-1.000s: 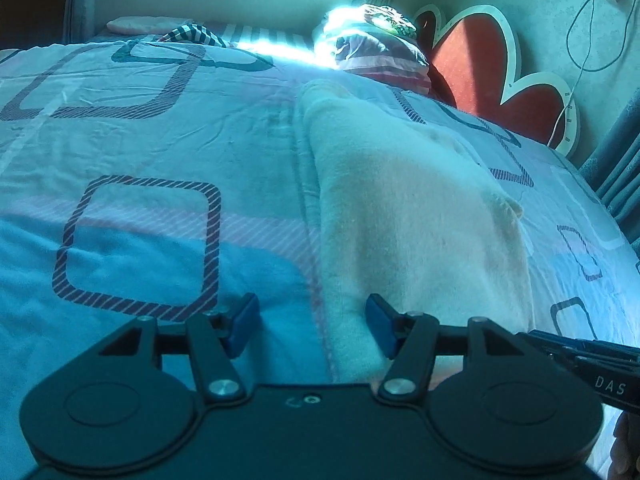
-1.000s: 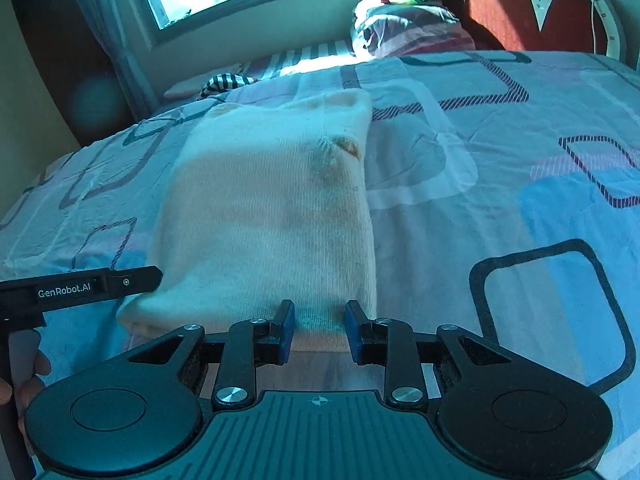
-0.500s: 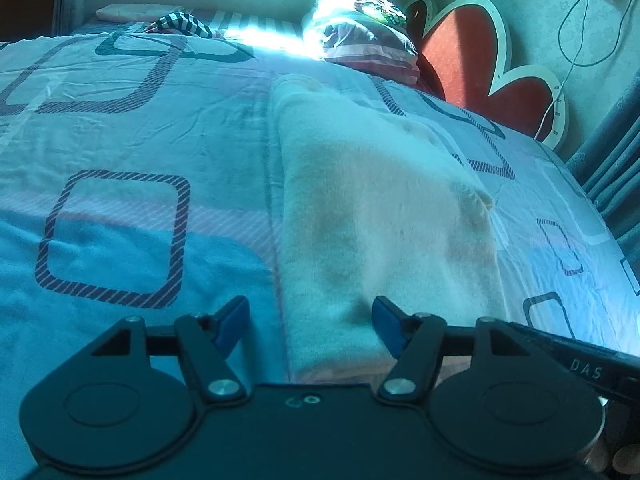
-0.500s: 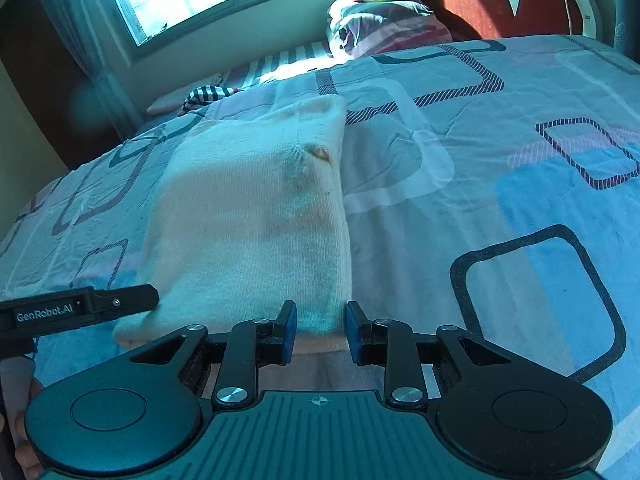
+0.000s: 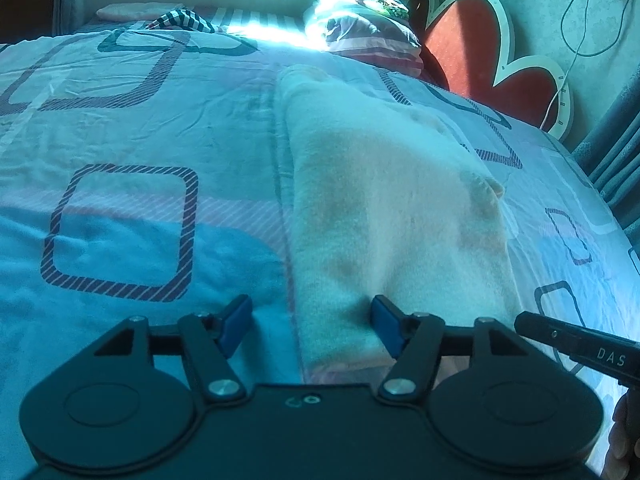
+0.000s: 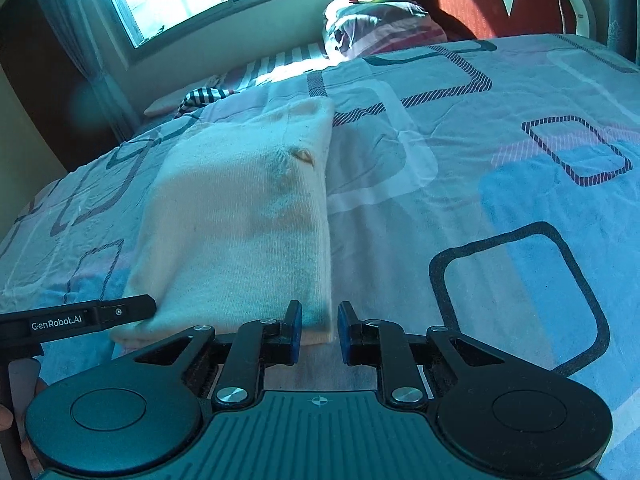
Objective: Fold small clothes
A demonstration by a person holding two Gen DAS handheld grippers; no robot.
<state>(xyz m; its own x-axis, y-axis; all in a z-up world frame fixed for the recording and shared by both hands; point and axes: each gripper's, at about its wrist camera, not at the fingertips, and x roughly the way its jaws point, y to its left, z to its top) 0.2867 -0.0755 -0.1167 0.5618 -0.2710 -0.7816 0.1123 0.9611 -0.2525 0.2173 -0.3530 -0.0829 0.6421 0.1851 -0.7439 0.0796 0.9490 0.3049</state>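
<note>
L gripper (image 5: 312, 330): fingers apart and opening, blue pads astride the near L corner of the garment (image 5: 392, 208). The R pad (image 5: 387, 330) sat on or just over the knit; the L pad (image 5: 236, 326) hung over bare bedsheet (image 5: 120, 220) just beside the cloth's edge. Nothing pinched; couldn't tell if the R pad actually pressed the fabric.

R gripper (image 6: 319, 332): fingers narrowly apart and closing, with the near R corner of the garment (image 6: 248, 232) at or just ahead of the gap. The L pad (image 6: 294, 330) overlapped the hem; the R pad (image 6: 346, 332) was over sheet (image 6: 500, 200). No pinch visible yet.

Garment: cream knit, already folded into a long strip, flat on the bed. Its long axis ran straight away from both sets of fingers toward the pillows (image 6: 380, 24) and red headboard (image 5: 472, 40). The near short edge lay right under the fingertips, the far end well beyond them. A small hole or tab showed partway up the strip, nearer the R gripper's side.

Judgement: both hands were about equally near, one per near corner, so the next fold prob. lifts this near edge and carries it along the long axis to the far end. R side looked closer to a grip; L still had to close on its corner.
</note>
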